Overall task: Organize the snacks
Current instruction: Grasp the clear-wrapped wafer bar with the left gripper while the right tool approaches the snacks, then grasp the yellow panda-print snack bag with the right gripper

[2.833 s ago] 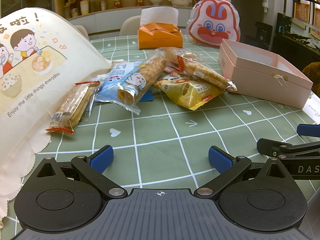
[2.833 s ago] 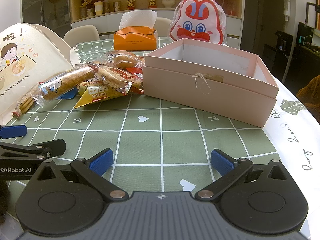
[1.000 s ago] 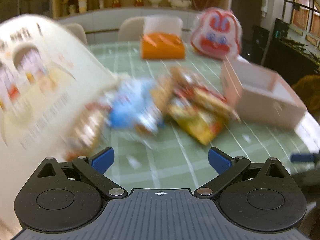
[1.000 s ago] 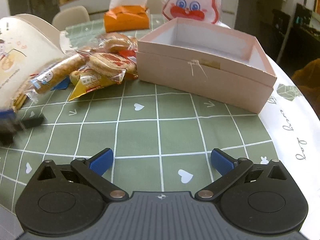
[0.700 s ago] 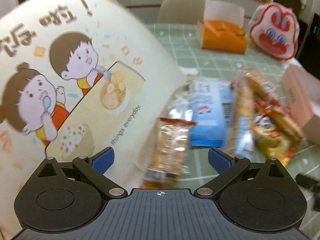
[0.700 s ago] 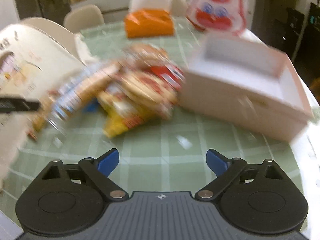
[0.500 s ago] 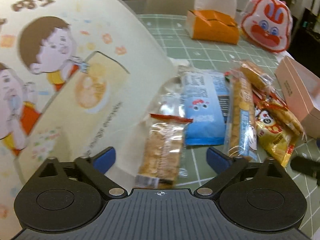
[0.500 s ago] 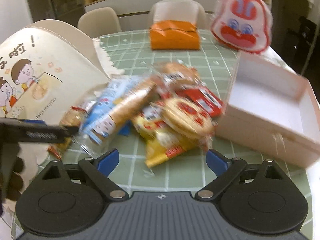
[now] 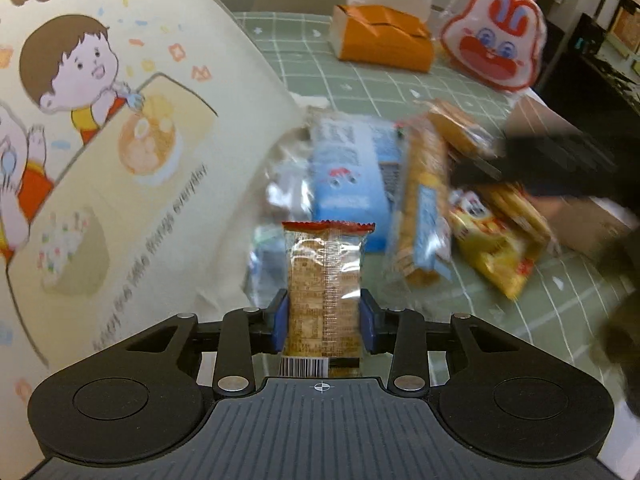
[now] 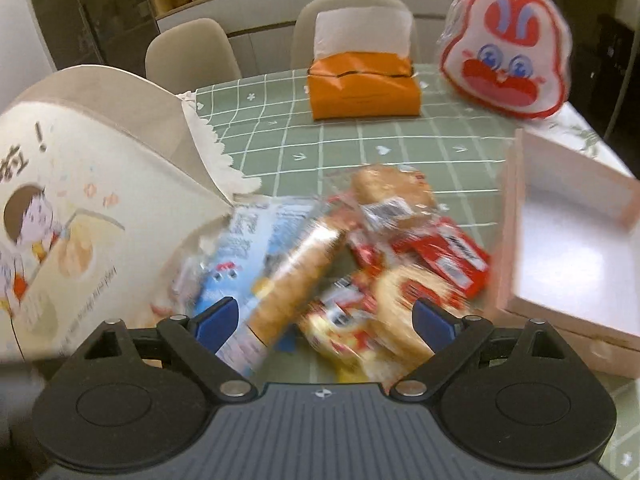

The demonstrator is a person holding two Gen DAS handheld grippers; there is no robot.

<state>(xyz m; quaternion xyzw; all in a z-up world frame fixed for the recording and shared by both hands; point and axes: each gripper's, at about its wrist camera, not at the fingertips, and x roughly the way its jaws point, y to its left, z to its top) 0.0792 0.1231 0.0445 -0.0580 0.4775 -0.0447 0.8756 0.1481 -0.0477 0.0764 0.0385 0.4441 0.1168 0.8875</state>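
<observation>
At lower centre, the left gripper (image 9: pixel 324 322) clamps a cracker pack (image 9: pixel 325 288), barcode at its near end. The cream bag (image 9: pixel 120 152) at left reads "things everyday". The right gripper (image 10: pixel 326 322) is wide above the blurred snack pile (image 10: pixel 340 272); pink box (image 10: pixel 568 240) at right.

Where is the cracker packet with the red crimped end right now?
In the left wrist view, the cracker packet is clamped between the left gripper jaws, with the cartoon bag to its left and the blue packet behind it.
</observation>
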